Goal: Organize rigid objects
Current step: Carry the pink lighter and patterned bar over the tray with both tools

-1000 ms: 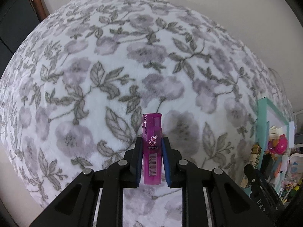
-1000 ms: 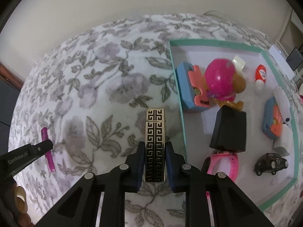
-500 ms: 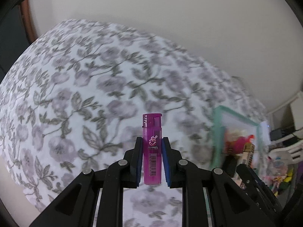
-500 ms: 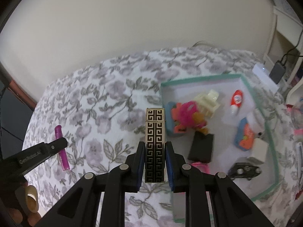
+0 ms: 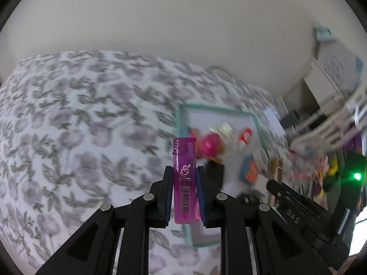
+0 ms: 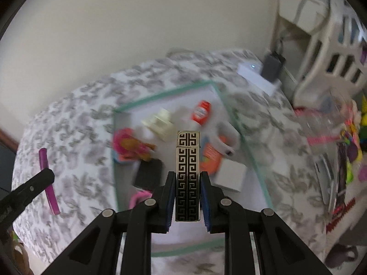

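Both tools have lifted off the flowered bed — left tool [image 5: 184, 197] clamping the translucent purple plastic lighter [image 5: 184, 181], right tool [image 6: 187, 197] clamping the gold-and-black key-patterned metal lighter [image 6: 187, 176] — and the green-rimmed white tray [image 6: 160, 95] now fills mid-frame, likely their destination.

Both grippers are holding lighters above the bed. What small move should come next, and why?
Probably lower the right gripper toward the teal-rimmed tray: its patterned lighter already hangs over the tray's toys. The left gripper, clamping the purple lighter, can follow.

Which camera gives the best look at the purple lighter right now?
The left wrist view: the purple lighter stands sharp and central, clamped upright in the left gripper, label and barcode visible. The right wrist view shows it only small, edge-on and blurred at far left.
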`<control>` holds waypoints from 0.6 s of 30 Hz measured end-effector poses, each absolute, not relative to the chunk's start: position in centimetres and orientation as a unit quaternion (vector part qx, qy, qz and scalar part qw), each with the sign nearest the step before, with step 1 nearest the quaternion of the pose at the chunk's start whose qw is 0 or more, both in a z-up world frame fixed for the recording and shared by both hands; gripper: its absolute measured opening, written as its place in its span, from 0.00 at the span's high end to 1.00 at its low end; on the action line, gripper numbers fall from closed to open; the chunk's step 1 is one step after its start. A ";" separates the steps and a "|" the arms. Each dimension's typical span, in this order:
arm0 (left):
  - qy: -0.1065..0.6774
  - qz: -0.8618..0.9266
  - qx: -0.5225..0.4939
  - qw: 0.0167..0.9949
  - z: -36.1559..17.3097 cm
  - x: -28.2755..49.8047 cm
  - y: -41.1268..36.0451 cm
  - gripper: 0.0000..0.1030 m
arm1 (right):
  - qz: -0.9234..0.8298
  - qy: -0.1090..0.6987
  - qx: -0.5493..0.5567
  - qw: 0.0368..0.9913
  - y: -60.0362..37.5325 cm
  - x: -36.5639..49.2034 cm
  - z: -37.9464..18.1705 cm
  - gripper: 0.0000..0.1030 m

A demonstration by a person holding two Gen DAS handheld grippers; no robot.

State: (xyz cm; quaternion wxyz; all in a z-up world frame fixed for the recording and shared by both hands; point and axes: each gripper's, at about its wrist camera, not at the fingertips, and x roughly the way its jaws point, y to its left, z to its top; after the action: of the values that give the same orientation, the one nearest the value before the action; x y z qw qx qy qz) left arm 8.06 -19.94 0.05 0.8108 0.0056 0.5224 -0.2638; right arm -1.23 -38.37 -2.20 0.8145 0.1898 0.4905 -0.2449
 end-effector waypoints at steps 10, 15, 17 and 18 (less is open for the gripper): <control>0.570 -0.302 0.075 0.761 -5.1 5.1 -25.6 0.80 | -0.258 0.532 0.214 0.778 -40.2 -3.0 -5.9 0.78; 0.585 -0.301 0.103 0.746 -7.1 4.1 -26.7 0.80 | -0.251 0.553 0.222 0.763 -40.0 -3.1 -7.9 0.78; 0.590 -0.298 0.103 0.743 -7.6 4.2 -26.8 0.80 | -0.252 0.553 0.216 0.764 -39.9 -3.1 -8.1 0.78; 0.592 -0.295 0.105 0.743 -7.8 4.1 -26.7 0.80 | -0.253 0.553 0.214 0.765 -39.9 -3.0 -8.1 0.78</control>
State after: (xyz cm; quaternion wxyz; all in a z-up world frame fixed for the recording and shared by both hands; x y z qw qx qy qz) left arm 4.14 -26.72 -7.84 0.7427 0.1047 0.5918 -0.2952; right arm -3.04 -39.88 -8.12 0.7647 0.2138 0.5528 -0.2528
